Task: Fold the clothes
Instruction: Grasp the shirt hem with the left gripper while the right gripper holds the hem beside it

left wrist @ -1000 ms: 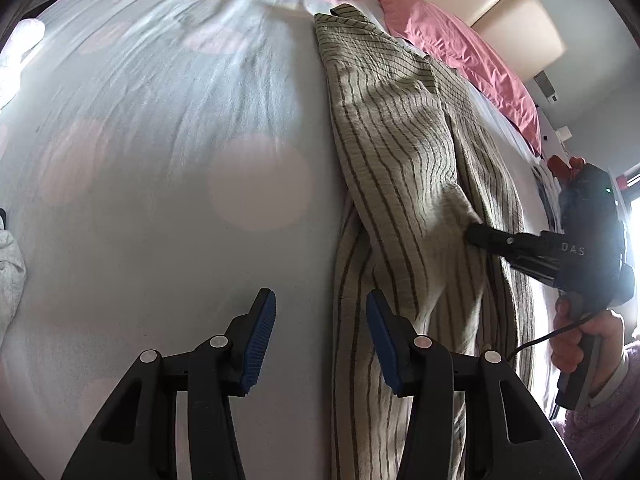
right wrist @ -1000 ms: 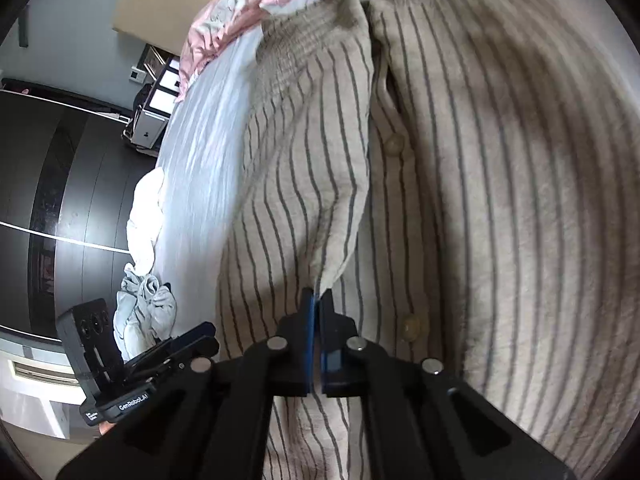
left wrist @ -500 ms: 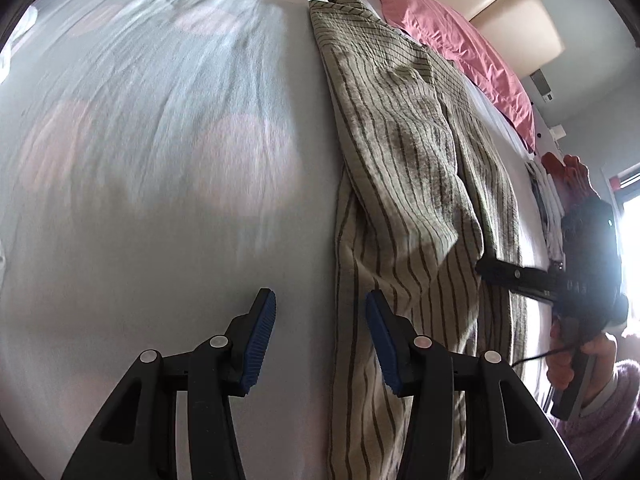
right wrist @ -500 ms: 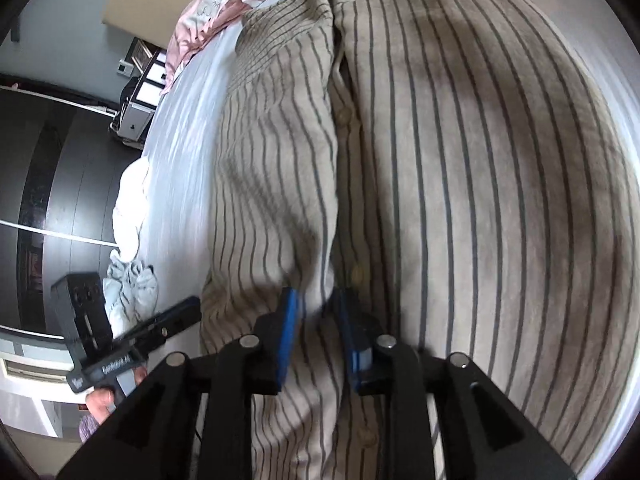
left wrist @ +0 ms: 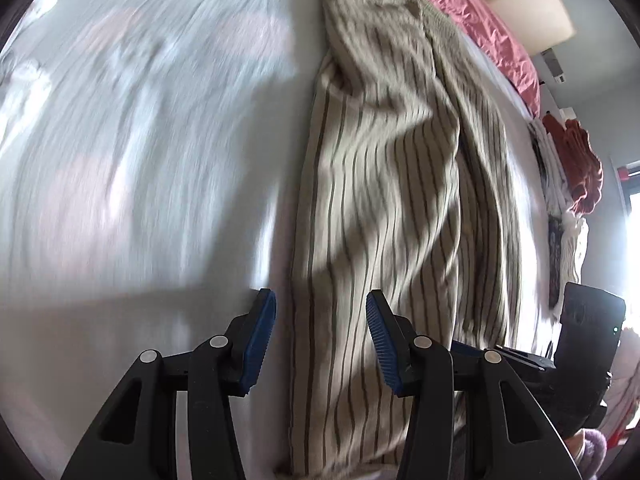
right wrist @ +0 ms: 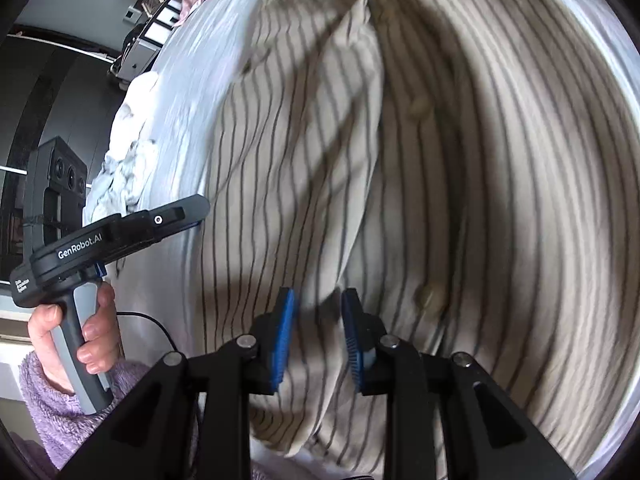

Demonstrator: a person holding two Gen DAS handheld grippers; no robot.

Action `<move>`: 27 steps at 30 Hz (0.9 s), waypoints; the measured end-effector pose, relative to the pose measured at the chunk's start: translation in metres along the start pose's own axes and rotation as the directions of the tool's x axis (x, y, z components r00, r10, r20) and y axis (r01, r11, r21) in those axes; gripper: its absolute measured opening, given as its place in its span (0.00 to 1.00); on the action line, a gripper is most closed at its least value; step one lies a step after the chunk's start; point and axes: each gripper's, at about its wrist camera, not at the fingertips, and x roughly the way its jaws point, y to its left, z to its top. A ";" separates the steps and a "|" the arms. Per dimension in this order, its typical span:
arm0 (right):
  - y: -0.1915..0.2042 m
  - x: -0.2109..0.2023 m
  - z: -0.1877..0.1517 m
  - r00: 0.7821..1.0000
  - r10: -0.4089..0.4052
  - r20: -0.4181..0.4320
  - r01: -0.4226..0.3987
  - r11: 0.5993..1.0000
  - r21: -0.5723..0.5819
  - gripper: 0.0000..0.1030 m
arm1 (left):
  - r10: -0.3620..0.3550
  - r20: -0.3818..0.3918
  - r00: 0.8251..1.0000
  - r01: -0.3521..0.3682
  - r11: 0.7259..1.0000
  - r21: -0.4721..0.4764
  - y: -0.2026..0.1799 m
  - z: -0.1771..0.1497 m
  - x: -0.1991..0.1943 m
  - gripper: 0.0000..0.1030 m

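A beige garment with thin dark stripes (left wrist: 384, 184) lies lengthwise on the bed, one panel folded over the other along a button placket. My left gripper (left wrist: 320, 344) stands open above the garment's near left edge, nothing between its blue pads. In the right wrist view the same striped garment (right wrist: 460, 168) fills the frame, with buttons showing. My right gripper (right wrist: 316, 336) is open just over a fold near the hem, and the cloth lies loose between its fingers. The left gripper (right wrist: 120, 232) appears at the left, held by a hand.
The pale bedsheet (left wrist: 140, 140) with faint pink dots spreads left of the garment. Pink pillows (left wrist: 472, 24) lie at the headboard. Red and white clothes (left wrist: 576, 168) are heaped at the far right. A crumpled white cloth (right wrist: 124, 160) sits at the bed's edge beside dark cabinets.
My right gripper was shut on the garment's fold a second ago; it has opened and let the cloth go. Both grippers have drawn back toward the garment's near hem.
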 end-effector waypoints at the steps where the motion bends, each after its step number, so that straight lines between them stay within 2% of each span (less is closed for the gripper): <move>1: 0.001 -0.001 -0.006 1.000 -0.004 0.010 0.004 1.000 -0.010 0.24 | 0.006 -0.015 1.000 -0.006 1.000 -0.004 -0.001 -0.009 0.000 0.48; 3: 0.004 -0.002 -0.019 0.999 -0.012 0.030 0.013 0.999 -0.030 0.19 | 0.020 -0.035 0.999 -0.020 1.000 -0.004 -0.003 -0.026 -0.001 0.48; 4: 0.005 -0.003 -0.025 0.999 -0.016 0.040 0.018 0.999 -0.040 0.06 | 0.027 -0.034 0.999 -0.027 1.000 0.003 -0.006 -0.031 -0.003 0.48; 5: 0.006 -0.003 -0.031 0.999 -0.020 0.050 0.022 0.999 -0.049 0.01 | 0.035 -0.033 0.999 -0.035 0.999 0.010 -0.009 -0.036 -0.004 0.48; 11: -0.004 -0.026 -0.052 0.994 -0.010 0.111 0.017 0.998 -0.055 0.01 | 0.068 0.009 0.998 -0.069 0.996 0.049 -0.026 -0.057 -0.018 0.48; 13: -0.013 -0.025 -0.054 0.995 -0.004 0.098 0.008 0.999 -0.042 0.06 | 0.082 -0.002 0.997 -0.081 0.994 0.070 -0.033 -0.062 -0.015 0.48; 15: -0.022 -0.022 -0.058 0.997 0.015 0.076 -0.014 1.000 -0.007 0.06 | 0.109 -0.016 0.994 -0.107 0.990 0.089 -0.039 -0.067 -0.010 0.48; 19: -0.022 -0.047 -0.068 0.992 0.055 0.110 -0.054 0.998 -0.011 0.07 | 0.102 -0.003 0.995 -0.101 0.993 0.061 -0.038 -0.075 -0.017 0.48; 21: -0.014 -0.071 -0.068 0.989 0.022 0.149 -0.011 0.997 -0.074 0.11 | 0.085 0.018 0.996 -0.085 0.996 0.035 -0.034 -0.078 -0.024 0.48; 23: -0.008 -0.100 -0.066 0.978 -0.039 0.207 0.070 0.987 -0.147 0.18 | 0.078 0.026 0.997 -0.079 0.997 0.007 -0.029 -0.080 -0.028 0.48; 25: -0.012 -0.123 -0.064 0.964 -0.104 0.244 0.147 0.975 -0.166 0.20 | 0.079 0.026 0.997 -0.079 0.997 -0.013 -0.027 -0.082 -0.030 0.48; 27: -0.022 -0.135 -0.058 0.953 -0.175 0.247 0.215 0.966 -0.145 0.21 | 0.086 0.011 0.996 -0.085 0.996 -0.015 -0.026 -0.086 -0.029 0.48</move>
